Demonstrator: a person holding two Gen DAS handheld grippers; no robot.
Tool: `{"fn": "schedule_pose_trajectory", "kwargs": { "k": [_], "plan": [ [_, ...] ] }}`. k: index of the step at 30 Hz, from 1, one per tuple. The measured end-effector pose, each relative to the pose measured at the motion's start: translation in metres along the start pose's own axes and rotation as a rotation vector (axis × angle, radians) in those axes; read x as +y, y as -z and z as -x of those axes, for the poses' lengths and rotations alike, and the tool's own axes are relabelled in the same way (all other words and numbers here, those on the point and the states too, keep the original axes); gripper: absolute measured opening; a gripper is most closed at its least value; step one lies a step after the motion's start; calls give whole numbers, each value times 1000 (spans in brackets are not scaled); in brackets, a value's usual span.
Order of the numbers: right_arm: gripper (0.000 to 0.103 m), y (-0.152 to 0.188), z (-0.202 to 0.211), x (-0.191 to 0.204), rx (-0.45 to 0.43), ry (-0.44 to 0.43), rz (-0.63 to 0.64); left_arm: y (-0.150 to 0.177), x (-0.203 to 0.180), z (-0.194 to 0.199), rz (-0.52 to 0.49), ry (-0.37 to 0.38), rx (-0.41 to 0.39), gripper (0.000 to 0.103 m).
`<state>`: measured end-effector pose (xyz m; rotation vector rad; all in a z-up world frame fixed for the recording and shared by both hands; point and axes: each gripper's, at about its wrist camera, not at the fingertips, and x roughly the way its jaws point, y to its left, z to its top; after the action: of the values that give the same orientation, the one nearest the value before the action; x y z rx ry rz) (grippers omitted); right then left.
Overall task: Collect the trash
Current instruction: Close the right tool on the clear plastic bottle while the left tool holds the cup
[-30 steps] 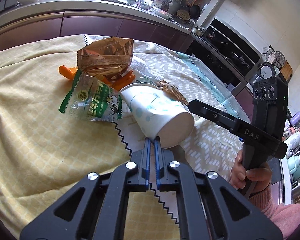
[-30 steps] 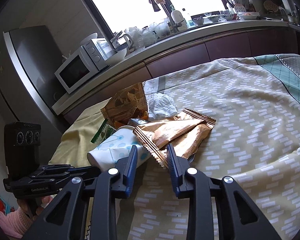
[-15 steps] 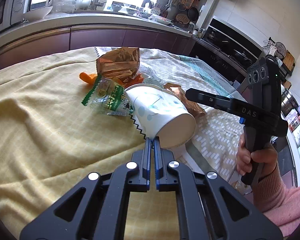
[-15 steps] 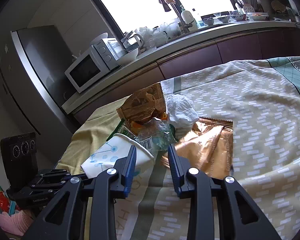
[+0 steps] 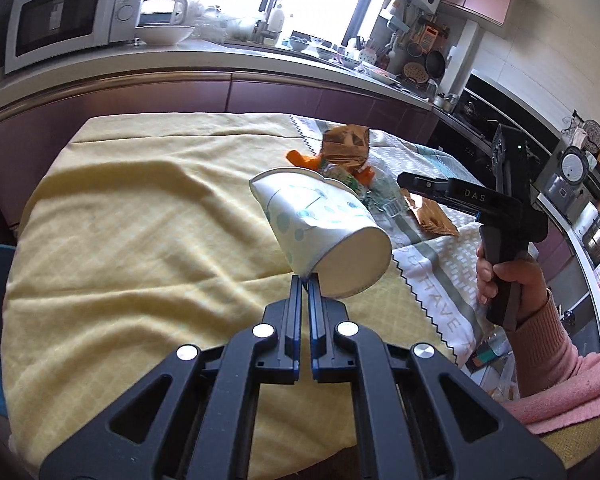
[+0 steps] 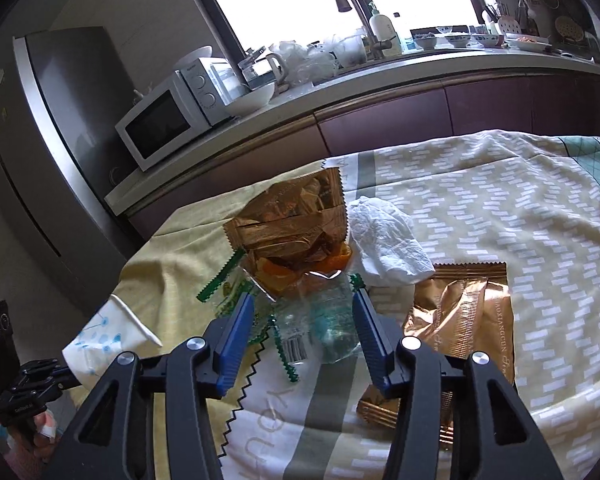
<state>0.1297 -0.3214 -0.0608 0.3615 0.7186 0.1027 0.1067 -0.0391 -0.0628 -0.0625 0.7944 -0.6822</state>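
Paper cup (image 5: 320, 224) pinched by left claw (image 5: 305, 280) (rim edge), right claw (image 6: 304, 312) spread over clear wrapper (image 6: 320, 320)

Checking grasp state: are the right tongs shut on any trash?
No, the right tongs stand open around the clear wrapper.

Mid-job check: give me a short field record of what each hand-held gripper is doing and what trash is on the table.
left hand-held gripper: shut on the rim of the paper cup, cup lifted and tipped on its side
right hand-held gripper: open, jaws either side of a clear green-edged wrapper, not closed on it
trash on tablecloth: crumpled brown bag, white tissue, flat copper wrapper, orange peel
bin: none identifiable
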Motion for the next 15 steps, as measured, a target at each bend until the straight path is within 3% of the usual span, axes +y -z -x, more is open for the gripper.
{"fn": "schedule_pose_trajectory", "kwargs": {
  "k": [4, 8, 12, 15],
  "plan": [
    [45, -1, -11, -6, 46, 9, -13, 4, 18, 14, 22, -49, -14, 4],
    [17, 1, -14, -4, 63, 23, -4, 8, 30, 23, 33, -86, -26, 4],
    [5, 3, -9, -1, 47, 27, -5, 11, 40, 34, 44, -109, -38, 4],
    [3, 5, -4, 1, 39, 28, -6, 12, 45, 40, 46, -126, -43, 4]
  ]
}}
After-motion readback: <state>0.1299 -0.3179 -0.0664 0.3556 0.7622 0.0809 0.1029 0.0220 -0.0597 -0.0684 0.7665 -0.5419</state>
